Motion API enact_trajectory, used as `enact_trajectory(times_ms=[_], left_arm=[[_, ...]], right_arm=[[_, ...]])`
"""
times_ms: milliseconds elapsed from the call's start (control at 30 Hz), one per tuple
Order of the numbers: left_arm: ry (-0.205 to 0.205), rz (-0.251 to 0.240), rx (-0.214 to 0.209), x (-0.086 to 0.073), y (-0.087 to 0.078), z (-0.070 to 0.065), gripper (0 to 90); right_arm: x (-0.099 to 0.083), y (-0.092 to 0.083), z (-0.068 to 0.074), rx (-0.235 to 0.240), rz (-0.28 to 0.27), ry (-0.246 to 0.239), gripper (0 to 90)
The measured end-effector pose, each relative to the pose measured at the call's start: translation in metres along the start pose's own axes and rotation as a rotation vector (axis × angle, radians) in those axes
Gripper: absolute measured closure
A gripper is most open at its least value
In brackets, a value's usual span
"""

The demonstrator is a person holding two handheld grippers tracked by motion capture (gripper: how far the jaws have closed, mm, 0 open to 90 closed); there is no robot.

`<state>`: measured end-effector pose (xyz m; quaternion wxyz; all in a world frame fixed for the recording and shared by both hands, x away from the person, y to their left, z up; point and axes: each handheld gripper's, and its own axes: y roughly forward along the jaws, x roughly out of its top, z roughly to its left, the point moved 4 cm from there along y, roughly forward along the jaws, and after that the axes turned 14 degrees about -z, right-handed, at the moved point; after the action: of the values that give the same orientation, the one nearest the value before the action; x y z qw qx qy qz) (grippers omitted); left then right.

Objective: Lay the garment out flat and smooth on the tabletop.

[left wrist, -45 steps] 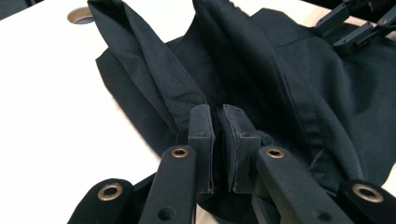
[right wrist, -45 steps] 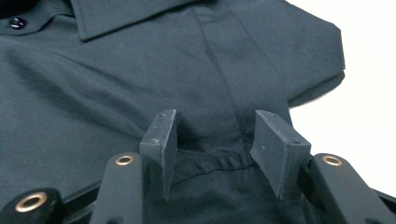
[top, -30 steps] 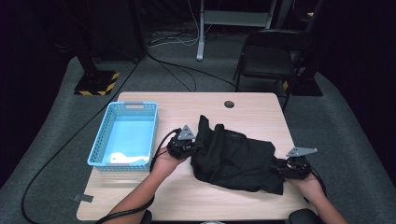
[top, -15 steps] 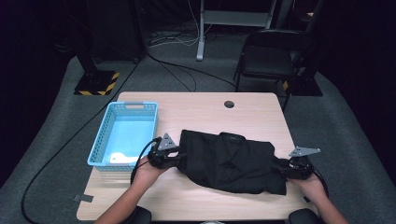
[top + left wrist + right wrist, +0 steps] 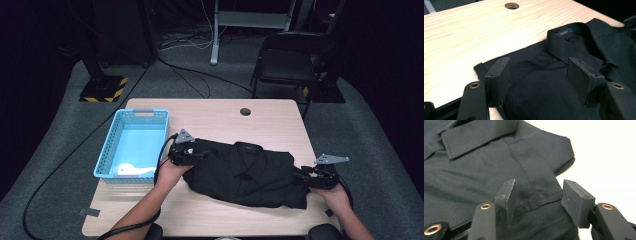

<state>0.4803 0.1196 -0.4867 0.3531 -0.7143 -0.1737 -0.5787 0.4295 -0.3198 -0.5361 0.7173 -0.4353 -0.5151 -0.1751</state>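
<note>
The black collared shirt (image 5: 247, 172) now lies spread flat across the middle of the bench (image 5: 215, 112), no longer bunched as it was a second ago. At its left edge, the left gripper (image 5: 192, 154) has just been opening; its jaws stand apart over the fabric, pressing nothing. The right gripper (image 5: 306, 176), lower right, is likewise open. Spreading looks finished; folding probably follows.

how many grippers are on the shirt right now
2. The left gripper sits at the left edge of the black shirt, beside the blue basket; the right gripper sits at the shirt's right edge. Both have open jaws over the cloth.
</note>
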Motion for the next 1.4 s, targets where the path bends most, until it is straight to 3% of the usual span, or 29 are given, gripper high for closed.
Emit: enact_trajectory(times_ms=[300,500,633,900,1067,1267,1400], left_arm=[[-0.025,0.07,0.043,-0.011,0.038,0.014,36.0],[-0.032,0.104,0.073,-0.022,0.045,0.022,33.5],[-0.083,0.109,0.068,-0.03,0.045,0.025,34.3],[-0.076,0.13,0.054,-0.035,0.039,0.026,61.1],[-0.039,0.141,0.055,-0.035,0.037,0.024,73.5],[-0.005,0.158,0.052,-0.036,0.039,0.022,79.2],[-0.008,0.149,0.049,-0.035,0.037,0.021,82.5]], right_arm=[[0.007,-0.013,-0.013,-0.029,-0.064,0.044,43.6],[0.006,-0.016,-0.02,-0.04,-0.081,0.074,43.0],[0.005,-0.017,-0.025,-0.043,-0.088,0.105,42.2],[0.001,-0.011,-0.029,-0.027,-0.076,0.154,40.8],[-0.005,-0.002,-0.029,-0.013,-0.046,0.155,41.0],[-0.011,0.004,-0.034,0.018,-0.029,0.18,42.4],[-0.012,0.006,-0.035,0.054,-0.032,0.201,50.8]])
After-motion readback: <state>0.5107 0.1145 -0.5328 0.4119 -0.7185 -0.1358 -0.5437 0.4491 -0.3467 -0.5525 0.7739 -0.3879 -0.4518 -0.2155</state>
